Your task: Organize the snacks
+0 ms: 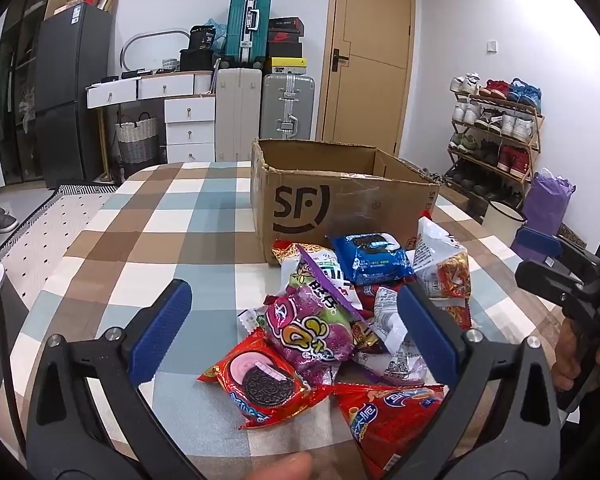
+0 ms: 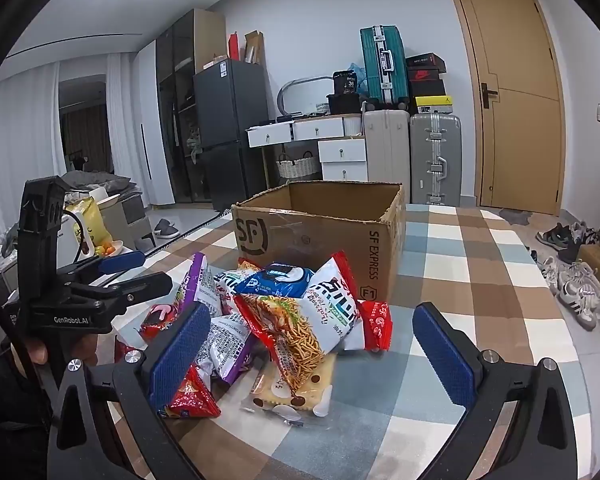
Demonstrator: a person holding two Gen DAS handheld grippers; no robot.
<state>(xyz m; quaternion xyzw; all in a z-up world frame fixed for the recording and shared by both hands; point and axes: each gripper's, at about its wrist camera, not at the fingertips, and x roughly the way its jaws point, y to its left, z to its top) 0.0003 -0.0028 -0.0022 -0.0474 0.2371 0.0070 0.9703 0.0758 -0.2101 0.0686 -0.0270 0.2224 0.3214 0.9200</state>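
A pile of snack packets lies on the checked tablecloth [image 1: 148,240] in front of an open SF cardboard box [image 1: 332,200], which also shows in the right wrist view [image 2: 320,232]. My left gripper [image 1: 296,328] is open and empty, its fingers straddling a purple candy bag [image 1: 312,332] and a red Oreo packet [image 1: 260,384]. A blue Oreo packet [image 1: 372,258] lies nearer the box. My right gripper [image 2: 312,344] is open and empty over a noodle snack bag [image 2: 300,320] and a clear cracker packet [image 2: 296,388]. The blue packet [image 2: 276,276] lies behind them.
The table's right part [image 2: 480,272] carries only the cloth. Beyond the table stand suitcases [image 1: 244,28], a white drawer unit [image 1: 188,120], a door [image 1: 368,60] and a shoe rack [image 1: 496,128]. My other gripper shows at each view's edge [image 2: 100,280].
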